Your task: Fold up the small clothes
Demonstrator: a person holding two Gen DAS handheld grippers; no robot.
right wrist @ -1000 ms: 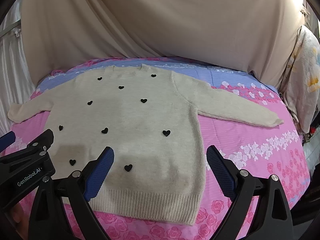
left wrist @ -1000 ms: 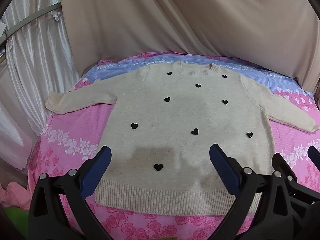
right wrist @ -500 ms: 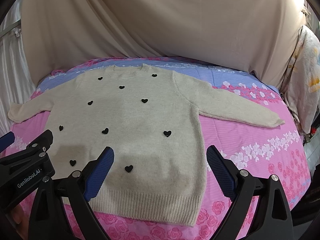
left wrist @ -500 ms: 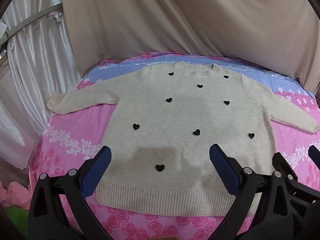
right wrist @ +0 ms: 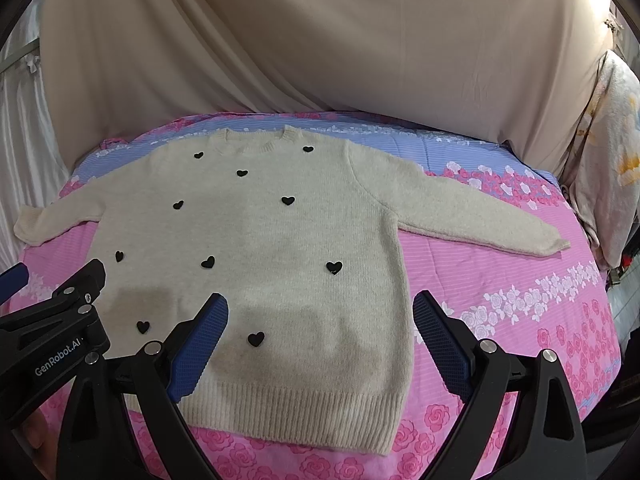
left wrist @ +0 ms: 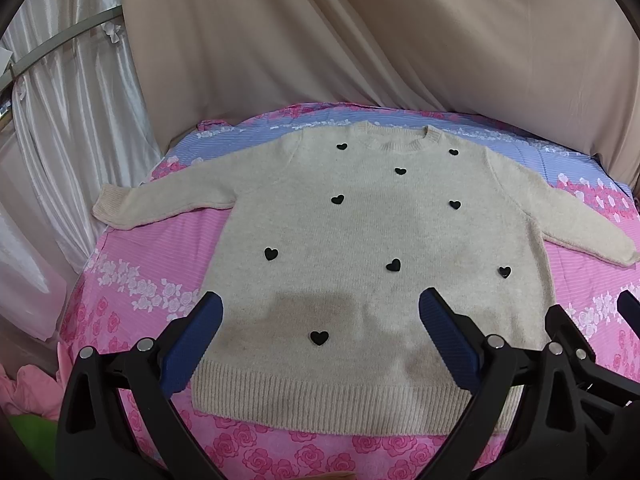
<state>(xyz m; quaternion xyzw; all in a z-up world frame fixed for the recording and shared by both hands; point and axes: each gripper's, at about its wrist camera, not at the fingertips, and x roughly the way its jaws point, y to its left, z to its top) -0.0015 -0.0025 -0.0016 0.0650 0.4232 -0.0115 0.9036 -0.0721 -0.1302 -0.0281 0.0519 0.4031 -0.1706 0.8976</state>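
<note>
Simply fuzzy cream heart-dotted sweater point(left wrist: 384, 240)

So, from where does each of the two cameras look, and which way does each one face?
Left wrist: sits on the open left gripper, facing forward and down at the beige knitted sweater with black hearts; the right gripper's black frame shows at its right edge.
Right wrist: sits on the open right gripper, facing the same sweater, nearer its right sleeve; the left gripper shows at left.
Both share the sweater and the pink floral bedsheet.
</note>
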